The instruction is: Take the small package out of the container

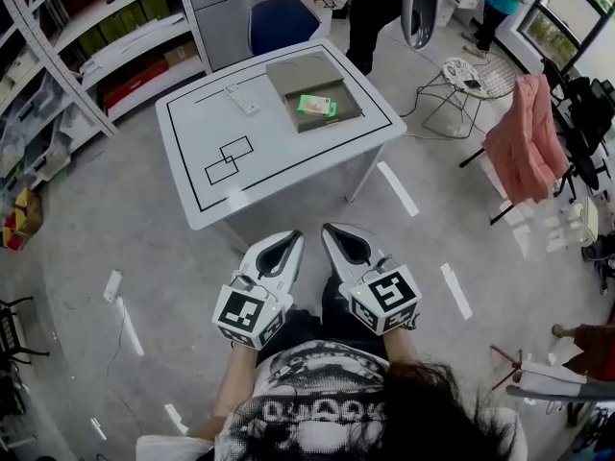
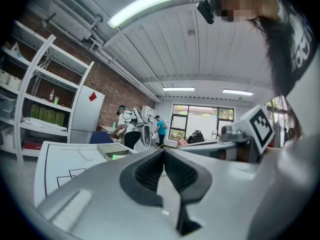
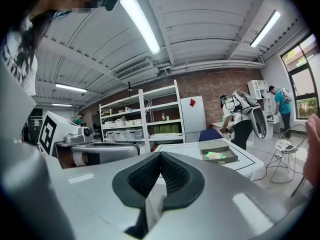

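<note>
The small package (image 1: 316,106) lies flat in the grey container (image 1: 288,73) on the white surface (image 1: 279,161). Its long axis runs across the head view, a bit slanted. The left gripper view only catches a green sliver of it. Left gripper (image 1: 291,237) and right gripper (image 1: 332,230) hang short of the surface, fingers pinched together on nothing.

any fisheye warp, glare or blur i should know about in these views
Head view: heavy fisheye bows the table edges, lighting even and sharp. Left gripper view: black round vignette, the ceiling light blown out, the left tool near the lens soft. Right gripper view: same vignette, right tool soft, the container and green package small but clear.
</note>
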Available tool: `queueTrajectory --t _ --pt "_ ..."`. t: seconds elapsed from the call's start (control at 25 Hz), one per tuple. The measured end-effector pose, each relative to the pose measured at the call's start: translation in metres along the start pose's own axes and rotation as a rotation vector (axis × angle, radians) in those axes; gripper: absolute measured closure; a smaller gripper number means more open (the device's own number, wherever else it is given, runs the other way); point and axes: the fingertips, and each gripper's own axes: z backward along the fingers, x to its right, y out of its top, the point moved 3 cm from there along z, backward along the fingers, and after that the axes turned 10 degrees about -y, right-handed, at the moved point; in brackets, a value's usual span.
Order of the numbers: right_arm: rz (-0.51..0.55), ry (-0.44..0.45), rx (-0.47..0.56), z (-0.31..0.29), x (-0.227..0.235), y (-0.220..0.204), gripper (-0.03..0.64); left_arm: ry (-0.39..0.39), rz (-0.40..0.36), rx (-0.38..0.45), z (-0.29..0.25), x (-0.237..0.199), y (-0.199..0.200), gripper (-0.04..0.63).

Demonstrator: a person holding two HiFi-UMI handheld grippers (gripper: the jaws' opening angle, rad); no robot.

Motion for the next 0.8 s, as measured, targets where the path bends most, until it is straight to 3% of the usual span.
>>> queueTrajectory --t 0.8 --pt "-0.003 0.155 -0.008 -0.099 0.159 0.029 0.627 0.152 0.003 -0.014 -0.166 -0.063 0.02 0.595"
